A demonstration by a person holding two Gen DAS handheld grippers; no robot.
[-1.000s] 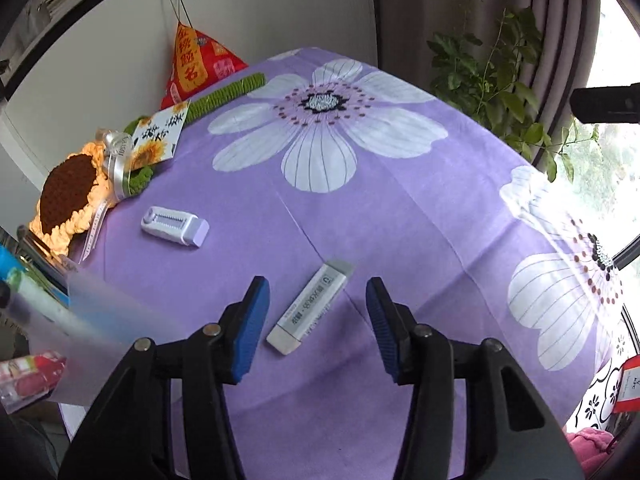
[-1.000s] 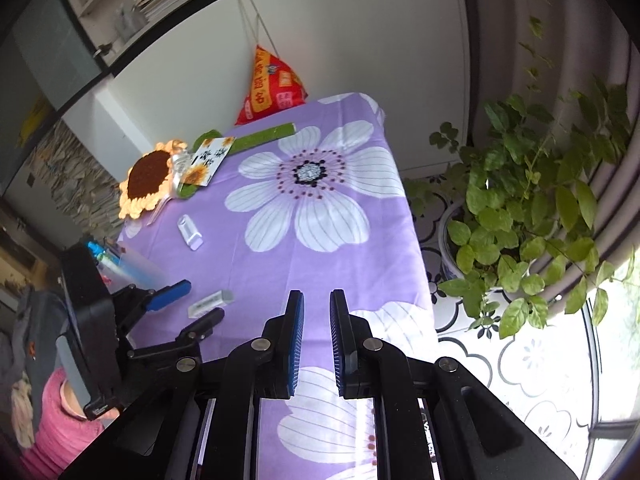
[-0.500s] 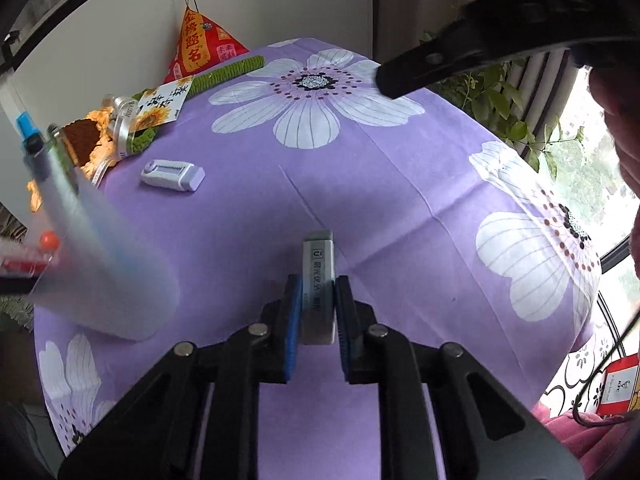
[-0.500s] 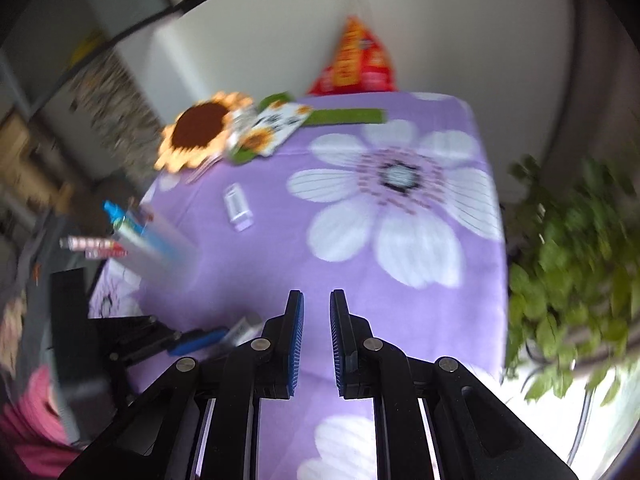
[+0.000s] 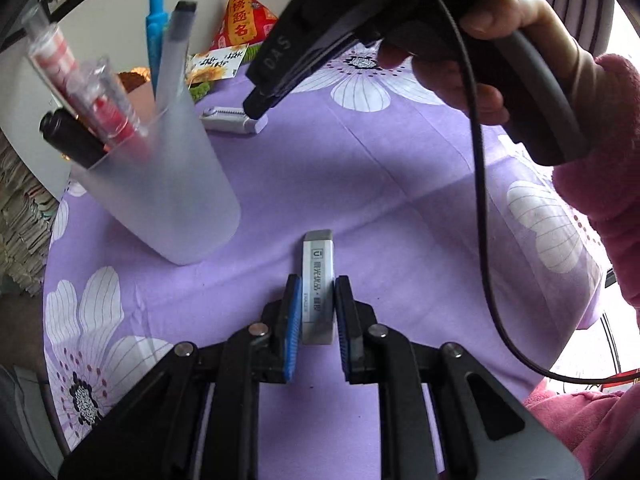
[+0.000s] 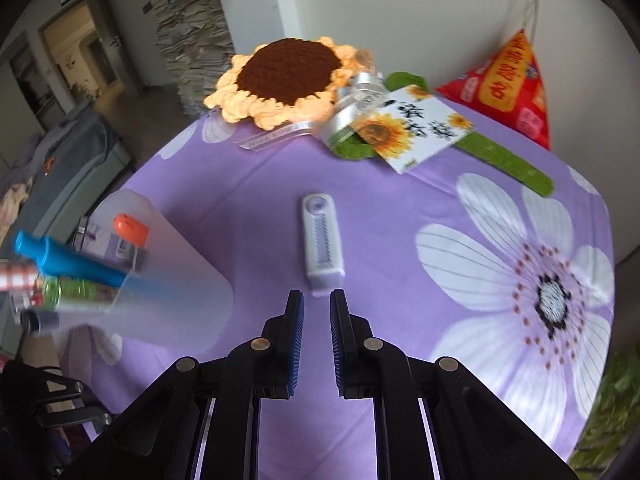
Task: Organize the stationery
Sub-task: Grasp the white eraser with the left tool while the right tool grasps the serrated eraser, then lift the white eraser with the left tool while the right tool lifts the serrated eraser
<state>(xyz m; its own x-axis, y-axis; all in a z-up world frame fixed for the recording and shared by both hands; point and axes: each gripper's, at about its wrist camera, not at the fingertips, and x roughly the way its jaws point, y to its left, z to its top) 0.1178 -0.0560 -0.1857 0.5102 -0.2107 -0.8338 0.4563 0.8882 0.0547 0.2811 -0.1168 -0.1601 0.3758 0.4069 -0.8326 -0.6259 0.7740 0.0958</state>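
The left gripper (image 5: 316, 310) has its blue pads clamped on a grey eraser (image 5: 317, 280), which sticks out forward between them, just right of the frosted pen cup (image 5: 168, 204) and a little nearer than it. The cup stands on the purple flowered tablecloth (image 5: 400, 184), holding a blue marker (image 5: 155, 36), a black pen (image 5: 72, 140) and a red-striped tube (image 5: 76, 72). Beyond the cup lies a white correction-tape dispenser (image 6: 322, 236). The right gripper (image 6: 316, 308) hovers just short of that dispenser, fingers nearly together, nothing between them.
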